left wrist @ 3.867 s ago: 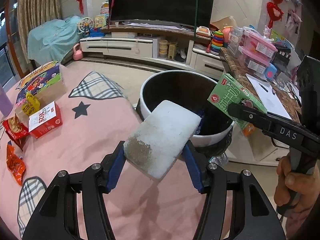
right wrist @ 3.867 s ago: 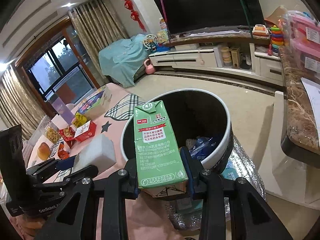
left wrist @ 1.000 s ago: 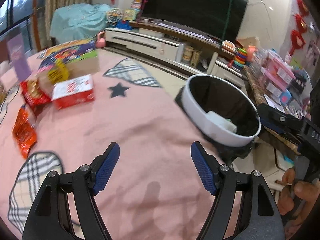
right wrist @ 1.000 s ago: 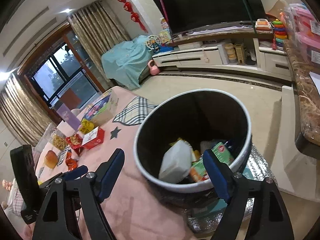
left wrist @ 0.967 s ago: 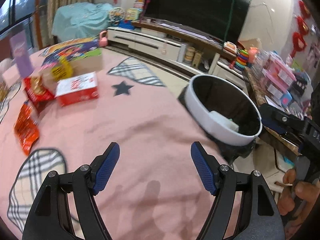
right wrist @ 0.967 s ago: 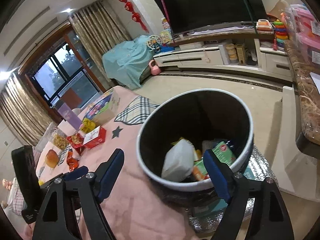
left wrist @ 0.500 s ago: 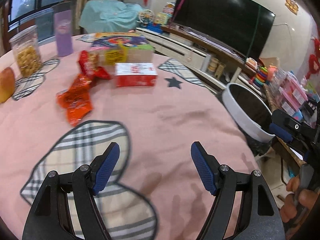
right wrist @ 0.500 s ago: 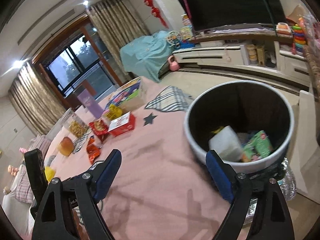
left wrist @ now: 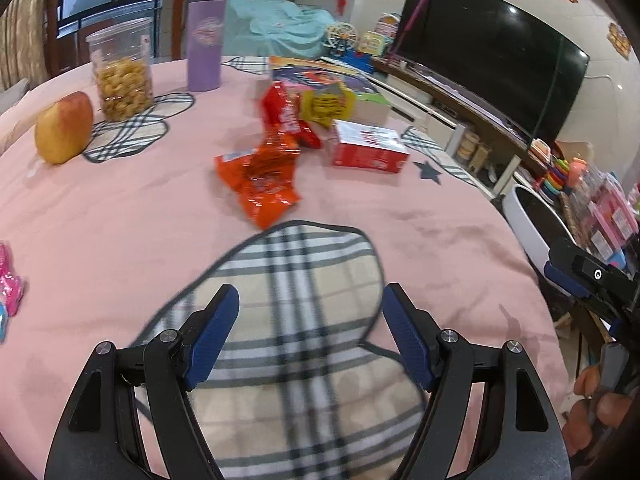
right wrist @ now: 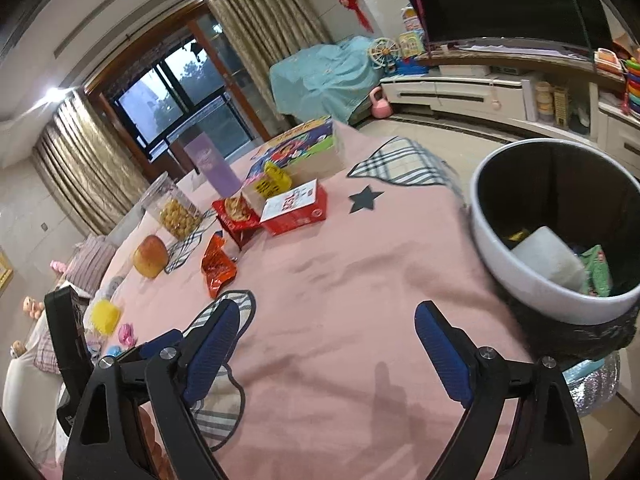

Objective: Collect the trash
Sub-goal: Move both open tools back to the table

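bare pink cloth [left wrist: 120,216] ahead, wrappers [left wrist: 260,176] beyond

On the pink tablecloth [left wrist: 120,216] you see an apple [left wrist: 64,128] just beside a clear jar of snacks [left wrist: 122,70], with a purple tumbler [left wrist: 205,38] near them. Beyond the table edge, a television [left wrist: 492,52] stands above a low white cabinet [right wrist: 460,96].

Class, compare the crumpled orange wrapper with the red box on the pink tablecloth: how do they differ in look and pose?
The orange wrapper is crumpled, shiny foil with a ragged outline; the red box is a crisp, straight-edged carton. The orange wrapper is all orange-red, while the red box has a white top panel with red print. The orange wrapper sprawls nearer the camera; the red box sits behind it. Both rest on the pink tablecloth, untouched by either tool.
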The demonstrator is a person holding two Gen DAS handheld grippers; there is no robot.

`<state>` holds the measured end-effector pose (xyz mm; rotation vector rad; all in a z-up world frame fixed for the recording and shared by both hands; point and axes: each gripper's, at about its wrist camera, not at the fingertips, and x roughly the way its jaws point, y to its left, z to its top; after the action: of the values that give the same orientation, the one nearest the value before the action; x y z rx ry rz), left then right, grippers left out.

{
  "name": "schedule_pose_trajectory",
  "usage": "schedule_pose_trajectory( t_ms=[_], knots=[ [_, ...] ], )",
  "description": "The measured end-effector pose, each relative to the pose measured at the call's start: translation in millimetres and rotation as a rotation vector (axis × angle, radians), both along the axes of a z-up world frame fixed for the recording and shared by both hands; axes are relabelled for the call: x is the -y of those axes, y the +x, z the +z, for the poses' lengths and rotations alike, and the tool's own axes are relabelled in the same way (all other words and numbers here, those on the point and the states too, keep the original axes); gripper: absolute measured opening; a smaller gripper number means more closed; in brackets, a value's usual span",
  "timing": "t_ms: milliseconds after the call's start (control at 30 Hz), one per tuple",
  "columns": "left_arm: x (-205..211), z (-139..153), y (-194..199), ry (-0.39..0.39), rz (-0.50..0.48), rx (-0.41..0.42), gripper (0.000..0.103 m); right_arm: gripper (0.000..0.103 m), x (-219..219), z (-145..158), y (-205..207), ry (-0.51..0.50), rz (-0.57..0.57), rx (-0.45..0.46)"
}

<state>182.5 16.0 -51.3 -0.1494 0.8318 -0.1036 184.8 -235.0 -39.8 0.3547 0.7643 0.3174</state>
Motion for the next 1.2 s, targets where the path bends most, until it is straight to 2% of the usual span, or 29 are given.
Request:
schedule_pose_trajectory(
  t_ms=[533, 1200],
  knots=[
    [-39, -8, 39, -0.03, 0.064, -0.05, 0.076, 0.091, -31, -17, 33, -0.026, 0.039, -0.039],
    [-47, -11, 99, -0.022, 0.034, -0.053, 0.076, 0.091, -59, -28, 112, -0.066, 0.082, -0.054]
  ],
)
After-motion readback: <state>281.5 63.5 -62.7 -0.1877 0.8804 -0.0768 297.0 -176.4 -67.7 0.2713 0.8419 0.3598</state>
